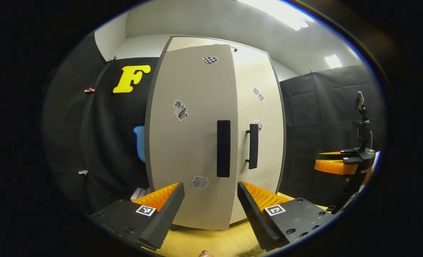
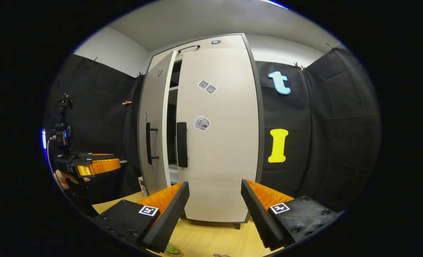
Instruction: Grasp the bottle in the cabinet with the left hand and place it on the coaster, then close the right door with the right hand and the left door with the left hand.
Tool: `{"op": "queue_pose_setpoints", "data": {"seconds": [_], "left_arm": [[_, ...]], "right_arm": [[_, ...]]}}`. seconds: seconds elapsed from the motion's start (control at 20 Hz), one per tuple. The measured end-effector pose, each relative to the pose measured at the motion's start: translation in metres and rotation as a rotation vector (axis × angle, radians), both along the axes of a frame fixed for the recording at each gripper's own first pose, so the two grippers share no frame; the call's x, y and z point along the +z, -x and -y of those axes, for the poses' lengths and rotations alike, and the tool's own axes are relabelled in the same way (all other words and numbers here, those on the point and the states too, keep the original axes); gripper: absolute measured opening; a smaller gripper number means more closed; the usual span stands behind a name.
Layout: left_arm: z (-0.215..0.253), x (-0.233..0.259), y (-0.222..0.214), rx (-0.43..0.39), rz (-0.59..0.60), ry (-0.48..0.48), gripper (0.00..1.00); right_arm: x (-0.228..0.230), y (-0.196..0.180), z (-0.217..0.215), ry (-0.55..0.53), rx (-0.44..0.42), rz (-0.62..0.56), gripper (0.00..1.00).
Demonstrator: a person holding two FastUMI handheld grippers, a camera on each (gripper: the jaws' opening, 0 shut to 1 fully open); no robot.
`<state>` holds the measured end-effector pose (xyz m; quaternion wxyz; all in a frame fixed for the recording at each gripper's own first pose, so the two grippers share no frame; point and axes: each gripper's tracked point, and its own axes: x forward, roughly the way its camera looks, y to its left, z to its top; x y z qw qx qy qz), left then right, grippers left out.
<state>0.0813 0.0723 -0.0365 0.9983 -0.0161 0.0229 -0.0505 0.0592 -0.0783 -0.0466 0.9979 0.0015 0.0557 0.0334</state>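
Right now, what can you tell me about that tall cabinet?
The cabinet is tall, pale grey with dark edges, and stands upright on a light wooden table. It has two doors, each with a black vertical handle and small stickers. The right door looks closed; the left door stands slightly ajar. Nothing touches it.

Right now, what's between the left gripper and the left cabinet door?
Nothing: in the left gripper view, the open left gripper faces the left door across bare tabletop.

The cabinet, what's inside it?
Through the gap beside the left door, the cabinet shows a dark inside and a shelf edge. The doors hide the rest.
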Motion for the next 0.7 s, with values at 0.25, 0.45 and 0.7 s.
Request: {"op": "queue_pose_setpoints", "data": {"seconds": [0.25, 0.45, 0.7], "left_arm": [[0.003, 0.004, 0.002, -0.020, 0.012, 0.012, 0.95], [0.002, 0.002, 0.004, -0.019, 0.007, 0.029, 0.95], [0.000, -0.001, 0.005, -0.011, 0.000, 0.008, 0.95]], "right_arm": [[0.002, 0.000, -0.008, 0.008, 0.017, 0.003, 0.97], [0.004, 0.000, -0.012, 0.011, 0.020, 0.006, 0.97], [0.002, 0.001, -0.014, 0.017, 0.021, 0.002, 0.97]]}}
